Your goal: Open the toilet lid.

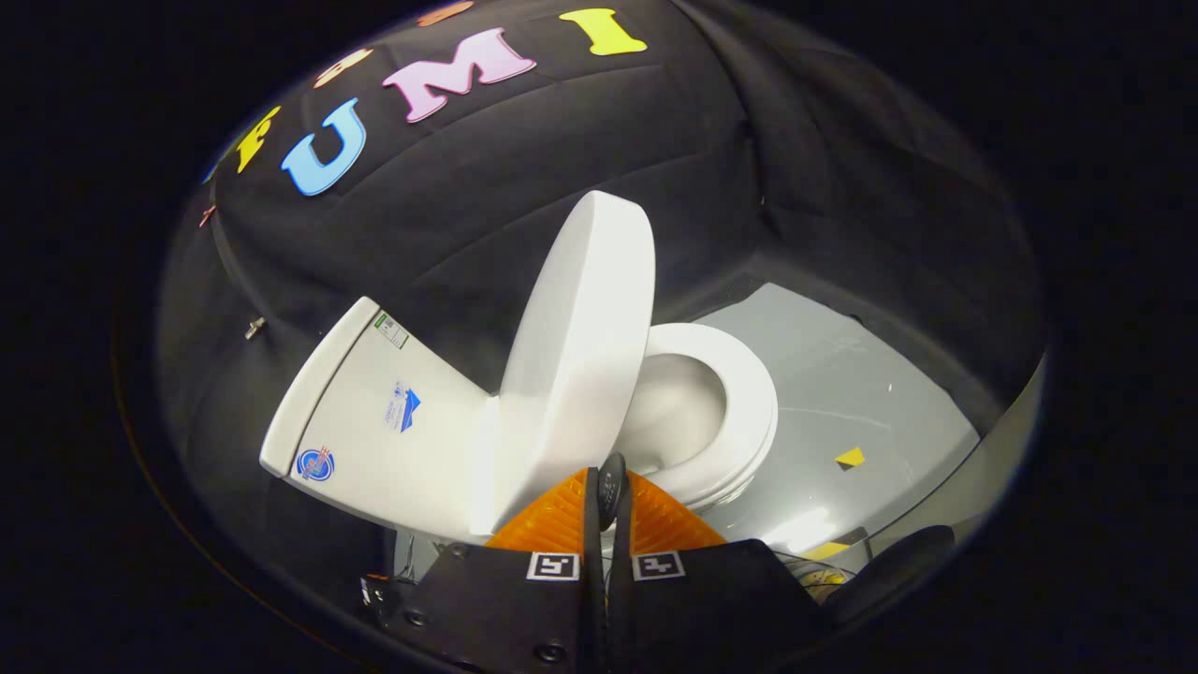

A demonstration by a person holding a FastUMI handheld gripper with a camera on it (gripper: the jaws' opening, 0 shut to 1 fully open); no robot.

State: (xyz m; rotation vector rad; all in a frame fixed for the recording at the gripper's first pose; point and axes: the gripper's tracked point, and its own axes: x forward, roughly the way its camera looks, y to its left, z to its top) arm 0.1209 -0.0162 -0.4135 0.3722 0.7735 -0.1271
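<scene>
With the toilet lid (pixel 576 356) already swung up and standing near-upright, leaning back toward the tank (pixel 374 421), the task looks all but done; what may be left, as a judgement, is only settling the lid against the tank and drawing the tool away. The lid stands just ahead of the gripper (pixel 606 491), betw. tank and seat. Seat (pixel 749 402) lies flat and exposed to the far side of the lid, w/ the bowl (pixel 679 407) visible inside its ring. The gripper's fingers are drawn nearly together, a thin dark gap betw. them, and grasp nothing; their tips sit close to the lid's lower edge, though contact can't be told. A small dark part pokes up betw. the tips; what it is can't be told. Tank carries several stickers on its side, and its cover slopes away from the lid. Floor (pixel 842 374) beyond the seat is pale grey and glossy, w/ a bright reflection and a small yellow-and-black marker (pixel 850 458) past the seat. Black cloth wall (pixel 524 168) rises behind tank and lid, closing the booth around the toilet.
</scene>
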